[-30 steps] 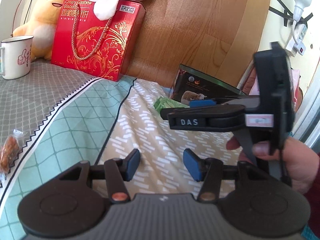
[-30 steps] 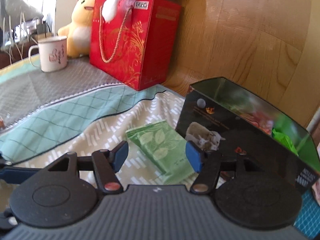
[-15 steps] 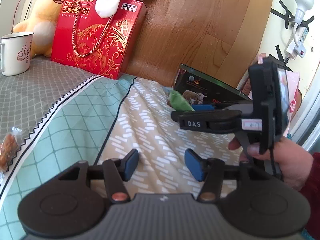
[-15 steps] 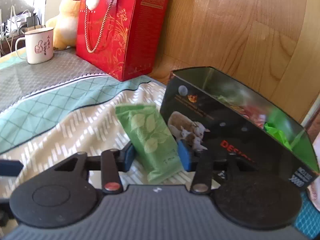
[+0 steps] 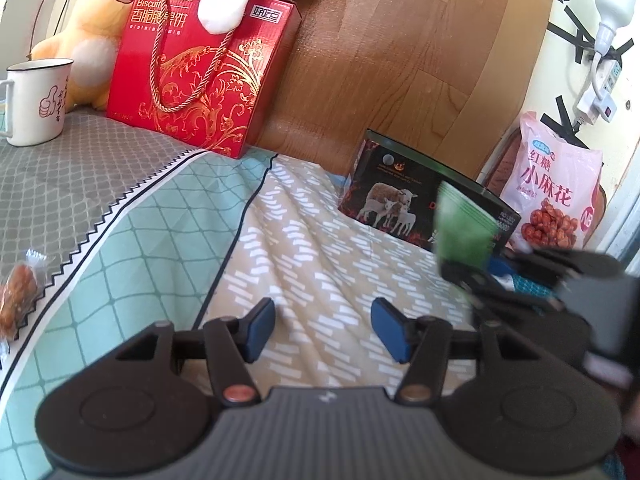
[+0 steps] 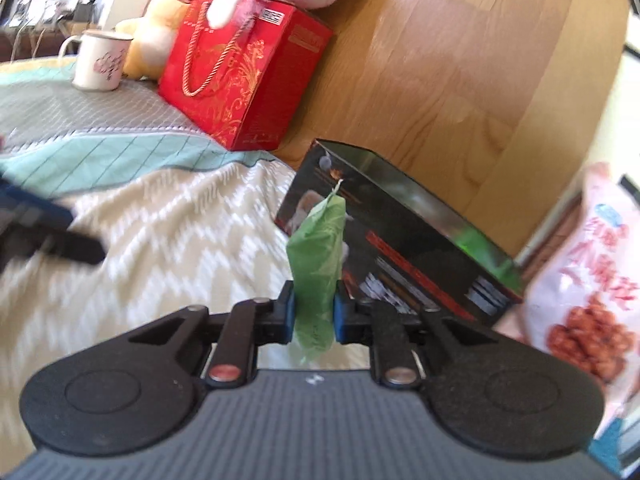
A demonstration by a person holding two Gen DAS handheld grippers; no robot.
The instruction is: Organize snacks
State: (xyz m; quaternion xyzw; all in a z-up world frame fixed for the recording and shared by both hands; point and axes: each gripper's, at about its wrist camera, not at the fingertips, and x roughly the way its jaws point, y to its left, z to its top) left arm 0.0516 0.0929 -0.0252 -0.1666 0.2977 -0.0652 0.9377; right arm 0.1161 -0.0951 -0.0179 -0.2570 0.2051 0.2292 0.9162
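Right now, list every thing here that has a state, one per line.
right gripper: shut on the green snack packet, jaws just closed.
green snack packet: lifted, upright, pinched at its lower part.
left gripper: open, nothing between the pads.
black box: open-topped, on the bed.
red gift box: upright, closed.
mug: upright on the grey cover.
wrapped snack: lying flat on the bed.
pink snack bag: standing upright beside the black box.

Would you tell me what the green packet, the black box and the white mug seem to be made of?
Green packet: thin matte plastic film, seemingly; it creases where the right tool pinches it.
Black box: printed cardboard, glossy; flat panels with a reflective inner wall.
White mug: probably enamelled metal, given its thin dark rim, though ceramic is possible.
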